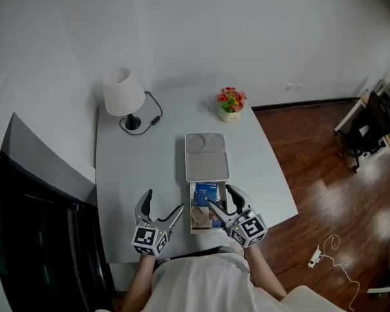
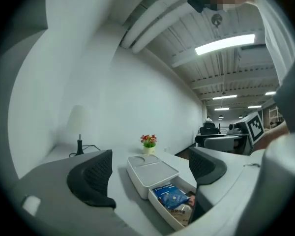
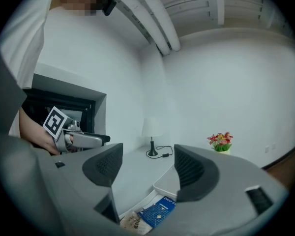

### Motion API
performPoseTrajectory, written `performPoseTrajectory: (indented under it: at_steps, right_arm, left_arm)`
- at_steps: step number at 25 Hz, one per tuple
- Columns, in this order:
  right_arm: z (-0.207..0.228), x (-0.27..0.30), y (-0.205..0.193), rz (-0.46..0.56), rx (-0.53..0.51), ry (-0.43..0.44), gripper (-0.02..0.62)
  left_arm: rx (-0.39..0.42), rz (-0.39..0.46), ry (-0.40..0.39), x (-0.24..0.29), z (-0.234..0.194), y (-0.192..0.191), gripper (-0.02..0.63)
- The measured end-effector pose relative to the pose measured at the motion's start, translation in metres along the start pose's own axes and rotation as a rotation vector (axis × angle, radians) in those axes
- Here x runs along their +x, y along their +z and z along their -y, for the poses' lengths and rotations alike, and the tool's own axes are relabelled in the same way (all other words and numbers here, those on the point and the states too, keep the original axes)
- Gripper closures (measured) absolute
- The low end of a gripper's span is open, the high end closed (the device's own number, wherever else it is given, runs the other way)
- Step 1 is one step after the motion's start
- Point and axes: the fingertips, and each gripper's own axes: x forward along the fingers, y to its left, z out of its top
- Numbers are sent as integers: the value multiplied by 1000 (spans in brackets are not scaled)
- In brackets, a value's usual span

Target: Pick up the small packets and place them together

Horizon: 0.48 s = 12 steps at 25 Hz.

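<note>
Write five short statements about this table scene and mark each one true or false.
1. The drawer of the white box stands open with packets in it. True.
2. The left gripper holds a packet. False: its jaws are apart with nothing between them, over bare table left of the drawer.
3. The lamp stands at the table's far left. True.
4. The flower pot sits on the white box. False: it stands on the table beyond the box.
5. The right gripper hangs over the drawer, jaws apart. True.
</note>
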Motion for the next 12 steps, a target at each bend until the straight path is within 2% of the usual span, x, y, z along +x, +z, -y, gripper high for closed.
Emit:
performPoseTrajectory:
  at_steps: [6,12]
  right_arm:
    - [0,-3,-9,-28,43,46,259]
    - [7,-5,-36,-129,56,68,267]
  left_arm:
    - [79,-95,4,1,-2,-20,140]
    - [60,-67,-23,6,4,-18,147]
